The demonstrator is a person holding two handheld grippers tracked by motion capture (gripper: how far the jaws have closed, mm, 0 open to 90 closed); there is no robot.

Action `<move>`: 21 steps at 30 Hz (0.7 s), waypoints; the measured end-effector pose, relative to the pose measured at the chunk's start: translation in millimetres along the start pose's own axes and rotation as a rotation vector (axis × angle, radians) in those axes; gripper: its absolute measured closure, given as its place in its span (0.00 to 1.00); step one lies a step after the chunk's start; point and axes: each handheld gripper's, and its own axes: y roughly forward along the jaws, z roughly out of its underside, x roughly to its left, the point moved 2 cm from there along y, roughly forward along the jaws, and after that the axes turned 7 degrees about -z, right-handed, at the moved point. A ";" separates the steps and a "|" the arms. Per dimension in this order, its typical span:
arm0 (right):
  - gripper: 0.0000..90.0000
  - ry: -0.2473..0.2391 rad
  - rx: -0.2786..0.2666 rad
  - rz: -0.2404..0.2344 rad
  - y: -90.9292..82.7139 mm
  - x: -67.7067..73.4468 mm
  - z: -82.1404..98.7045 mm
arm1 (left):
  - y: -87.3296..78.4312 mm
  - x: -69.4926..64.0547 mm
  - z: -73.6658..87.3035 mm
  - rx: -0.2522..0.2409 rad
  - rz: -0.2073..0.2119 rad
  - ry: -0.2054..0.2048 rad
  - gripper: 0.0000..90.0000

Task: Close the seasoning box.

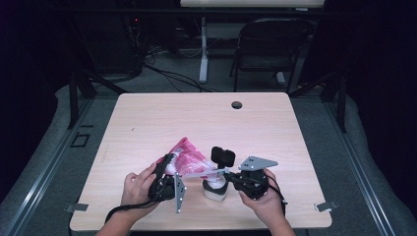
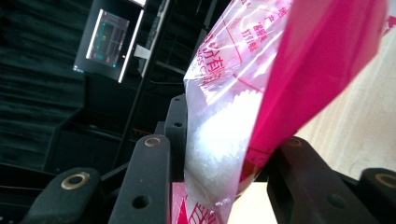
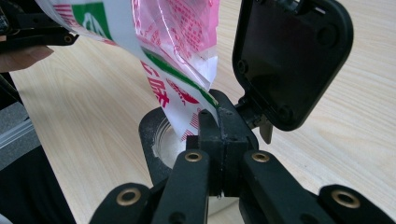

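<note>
- Tongs, left [image 1: 169, 164]: clamped on the pink salt bag [image 1: 186, 156], held over the table [image 1: 147, 123].
- Tongs, right [image 3: 218, 122]: pinching the bag's corner above my open jar [image 3: 159, 140].
- Bag: limp, slippery film, shifting grains; I judge the edges the safest hold.

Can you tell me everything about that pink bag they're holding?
The pink bag is a soft plastic pouch, part clear and part bright pink, with red and green printing. White grains show through its clear side. It hangs slanted above the wooden table, stretched between two tools: the left gripper clamps its fatter end, and the right gripper pinches a lower corner. That corner points down into the open mouth of a small container with a flipped-up black lid.
</note>
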 end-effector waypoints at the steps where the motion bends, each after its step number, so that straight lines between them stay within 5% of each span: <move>1: 1.00 -0.004 0.000 -0.002 0.2 0.2 -0.7 | 0.1 -0.3 0.5 0.002 0.005 -0.008 0.77; 21: 1.00 -0.021 -0.028 -0.010 3.1 3.2 -8.1 | 6.7 -10.3 15.6 0.040 0.104 -0.116 0.78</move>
